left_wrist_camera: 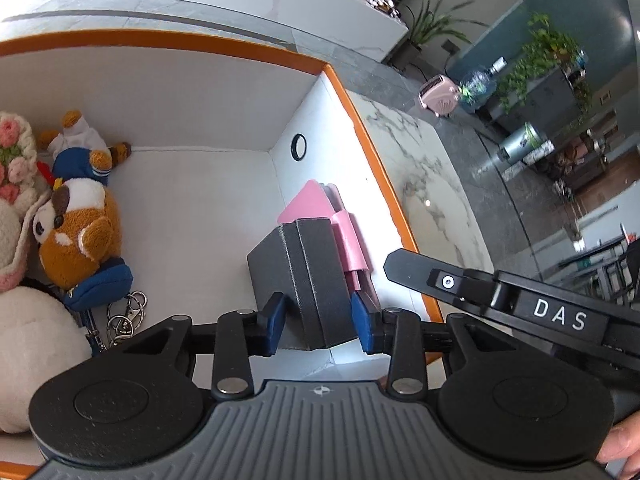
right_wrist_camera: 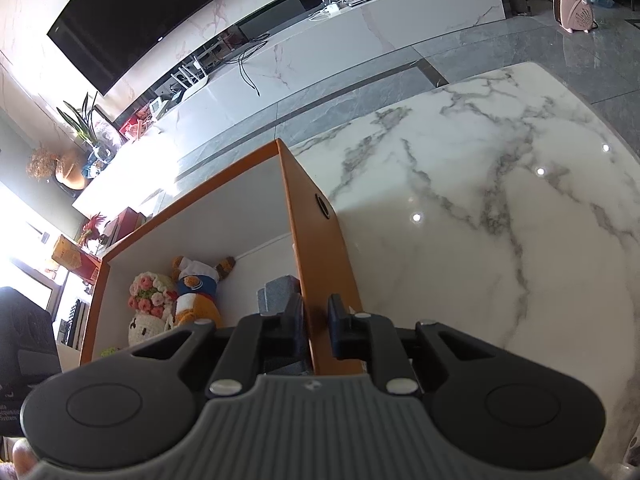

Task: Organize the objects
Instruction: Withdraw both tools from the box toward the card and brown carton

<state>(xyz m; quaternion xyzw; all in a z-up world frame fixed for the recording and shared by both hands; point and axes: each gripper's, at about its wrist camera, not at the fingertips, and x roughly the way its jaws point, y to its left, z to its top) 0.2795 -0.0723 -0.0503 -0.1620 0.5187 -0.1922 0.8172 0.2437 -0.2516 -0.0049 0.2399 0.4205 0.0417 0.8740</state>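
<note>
An orange box with a white inside (left_wrist_camera: 168,92) stands on the marble table (left_wrist_camera: 424,184). My left gripper (left_wrist_camera: 320,322) is inside it, shut on a dark grey box (left_wrist_camera: 304,276) near the right wall, next to a pink wallet (left_wrist_camera: 320,204). Plush toys lie at the left: a brown bear (left_wrist_camera: 80,224) and a white knitted doll (left_wrist_camera: 16,168). My right gripper (right_wrist_camera: 316,328) is shut on the orange box's right wall (right_wrist_camera: 312,248); its arm shows in the left wrist view (left_wrist_camera: 520,300). The grey box (right_wrist_camera: 278,292) and the plush toys (right_wrist_camera: 188,296) show there too.
Metal keyrings (left_wrist_camera: 128,316) lie on the box floor by the bear. The marble table top (right_wrist_camera: 480,220) spreads to the right of the box. A TV (right_wrist_camera: 140,12), a white cabinet (right_wrist_camera: 360,32) and a pink heater (right_wrist_camera: 572,10) stand beyond on the grey floor.
</note>
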